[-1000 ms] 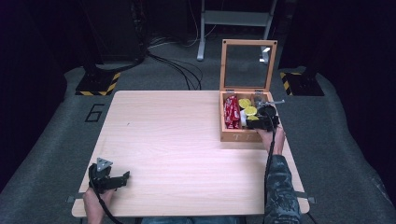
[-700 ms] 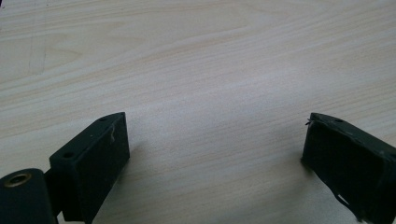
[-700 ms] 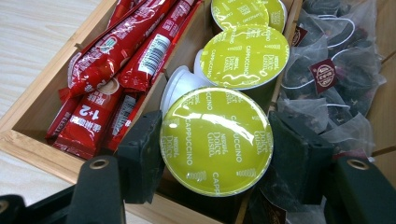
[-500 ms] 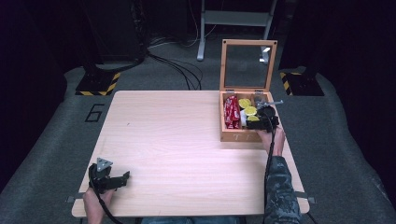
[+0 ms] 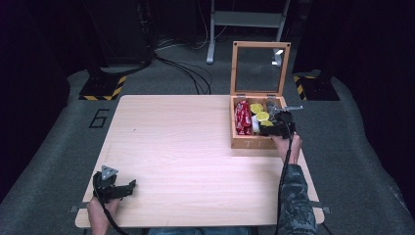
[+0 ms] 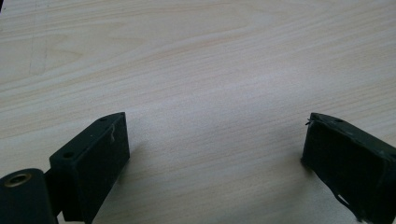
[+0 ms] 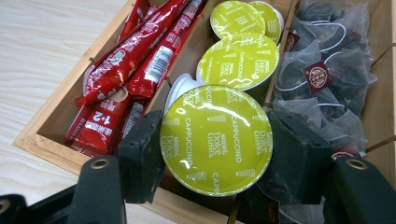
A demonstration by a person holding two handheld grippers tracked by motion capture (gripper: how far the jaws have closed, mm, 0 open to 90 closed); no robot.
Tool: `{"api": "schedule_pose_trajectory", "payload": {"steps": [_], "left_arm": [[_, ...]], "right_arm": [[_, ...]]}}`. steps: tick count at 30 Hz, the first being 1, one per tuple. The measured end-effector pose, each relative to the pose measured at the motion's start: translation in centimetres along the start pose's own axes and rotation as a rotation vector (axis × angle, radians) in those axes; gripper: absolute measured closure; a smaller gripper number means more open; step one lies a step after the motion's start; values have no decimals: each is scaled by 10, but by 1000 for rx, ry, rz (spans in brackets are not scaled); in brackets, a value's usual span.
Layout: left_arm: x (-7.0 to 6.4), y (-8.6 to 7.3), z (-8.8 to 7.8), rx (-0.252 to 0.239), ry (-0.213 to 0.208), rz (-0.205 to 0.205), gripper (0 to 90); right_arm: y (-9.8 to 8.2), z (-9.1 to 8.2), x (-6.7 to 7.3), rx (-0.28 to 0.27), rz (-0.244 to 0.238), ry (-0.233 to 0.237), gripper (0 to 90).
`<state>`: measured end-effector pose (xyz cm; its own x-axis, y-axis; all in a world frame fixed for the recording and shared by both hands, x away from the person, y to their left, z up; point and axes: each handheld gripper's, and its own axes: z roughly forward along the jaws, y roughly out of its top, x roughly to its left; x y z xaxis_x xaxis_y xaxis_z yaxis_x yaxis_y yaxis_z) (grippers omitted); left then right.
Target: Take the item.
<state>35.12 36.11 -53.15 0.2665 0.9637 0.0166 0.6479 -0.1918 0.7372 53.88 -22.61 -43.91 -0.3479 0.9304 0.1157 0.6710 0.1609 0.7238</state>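
Plainly, the right claw (image 7: 215, 154) had its jaws pressed against the sides of a green-lidded cappuccino capsule (image 7: 215, 139), pinching it at the near end of the middle compartment of the wooden box (image 5: 244, 143), which stood open at the right side of the counter (image 5: 186, 147). Two more green-lidded capsules (image 7: 238, 60) lay behind it in the same compartment, with red instant-coffee sticks (image 7: 135, 60) to one side and mesh tea bags (image 7: 327, 70) to the other.

By the look of it, the capsule was light and fairly stiff in its plastic cup, but the foil lid was thin and easily dented or punctured — so the hold belonged on the cup wall just under the rim, where the jaws sat, not on the lid. The smooth tapered wall probably made it a little slippery, and too hard a squeeze could have buckled the cup. Lifting straight up seemed wise, since the neighbouring capsule and the compartment divider stood close by.

The left claw (image 6: 215, 163) rested low over the bare counter near the front left corner — jaws spread wide, nothing between them, well apart from the box.
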Motion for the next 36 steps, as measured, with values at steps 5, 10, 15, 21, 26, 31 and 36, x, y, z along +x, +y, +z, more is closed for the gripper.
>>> {"api": "schedule_pose_trajectory", "payload": {"steps": [5, 10, 15, 21, 26, 31, 36], "left_arm": [[0, 0, 0, 0, -1, 0, 69], [0, 0, 0, 1, -1, 1, 69], [0, 0, 0, 1, -1, 1, 69], [0, 0, 0, 0, -2, 0, 68], [0, 0, 0, 0, -1, 0, 69], [-1, 0, 0, -8, 2, -11, 69], [-1, 0, 0, -6, 1, -8, 69]], "right_arm": [[-1, -4, -1, -11, 13, 6, 376], [0, -6, 0, -19, 10, 11, 376], [1, -8, 2, -28, -5, 10, 376], [5, -15, 9, -39, -20, 9, 376], [10, -22, 16, -64, -52, 17, 377], [13, -27, 24, -73, -55, 24, 376], [18, -32, 34, -94, -75, 36, 377]]}}
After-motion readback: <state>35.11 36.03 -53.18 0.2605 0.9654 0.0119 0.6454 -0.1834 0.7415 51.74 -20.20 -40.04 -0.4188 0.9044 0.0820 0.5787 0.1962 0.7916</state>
